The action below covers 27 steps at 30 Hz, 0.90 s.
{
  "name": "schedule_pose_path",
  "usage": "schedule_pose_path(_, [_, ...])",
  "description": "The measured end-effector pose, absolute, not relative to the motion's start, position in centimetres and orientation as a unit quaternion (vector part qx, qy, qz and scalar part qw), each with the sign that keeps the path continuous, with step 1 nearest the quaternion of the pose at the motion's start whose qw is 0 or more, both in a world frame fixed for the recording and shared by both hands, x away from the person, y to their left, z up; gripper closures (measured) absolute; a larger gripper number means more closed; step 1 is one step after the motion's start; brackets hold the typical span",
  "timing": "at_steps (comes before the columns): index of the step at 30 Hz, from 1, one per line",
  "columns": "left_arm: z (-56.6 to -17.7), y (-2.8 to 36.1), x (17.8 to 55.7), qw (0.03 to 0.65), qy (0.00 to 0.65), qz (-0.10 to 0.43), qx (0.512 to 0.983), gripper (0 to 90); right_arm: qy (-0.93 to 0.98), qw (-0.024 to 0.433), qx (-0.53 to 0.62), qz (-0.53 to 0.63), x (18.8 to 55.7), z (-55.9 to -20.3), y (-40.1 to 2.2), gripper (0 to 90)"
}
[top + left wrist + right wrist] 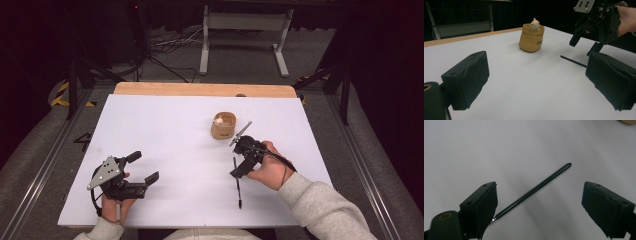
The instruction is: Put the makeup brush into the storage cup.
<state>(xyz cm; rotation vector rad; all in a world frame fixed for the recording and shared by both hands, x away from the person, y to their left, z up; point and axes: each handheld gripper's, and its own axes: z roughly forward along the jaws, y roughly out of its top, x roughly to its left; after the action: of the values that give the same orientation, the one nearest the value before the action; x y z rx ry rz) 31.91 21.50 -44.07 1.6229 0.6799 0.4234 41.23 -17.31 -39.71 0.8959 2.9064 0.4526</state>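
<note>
A thin black stick lies flat on the white tabletop, near its front edge. My right gripper hangs just over the stick's far end, pointing down, jaws open. In the right gripper view the stick runs slantwise between the wide-apart jaws of the right gripper, its near end close beside the left pad; touch I cannot tell. My left gripper rests low at the front left, open and holding nothing. The left gripper view looks between the jaws of the left gripper at the right gripper above the stick.
A small tan pot with a little white figure in its mouth stands behind the right hand; it is also in the left gripper view as the pot. A wooden strip edges the far side. Beyond it are a dark floor and frame legs.
</note>
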Motion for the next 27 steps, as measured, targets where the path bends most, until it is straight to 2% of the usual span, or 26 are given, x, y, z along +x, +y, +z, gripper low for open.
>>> schedule_pose_path(8, [-44.1,21.5,32.0,0.616,0.294,0.185,0.707,6.1,0.947,0.021,0.292,0.133,41.1,-41.0,-17.0,15.2])
schedule_pose_path(21, [-44.2,21.4,32.0,0.615,0.300,0.182,0.707,6.4,0.948,0.026,0.297,0.111,41.0,-41.9,-16.7,16.7])
schedule_pose_path(27, [-44.2,21.4,32.0,0.610,0.301,0.185,0.709,7.0,0.947,0.027,0.301,0.110,41.0,-42.2,-16.5,20.7])
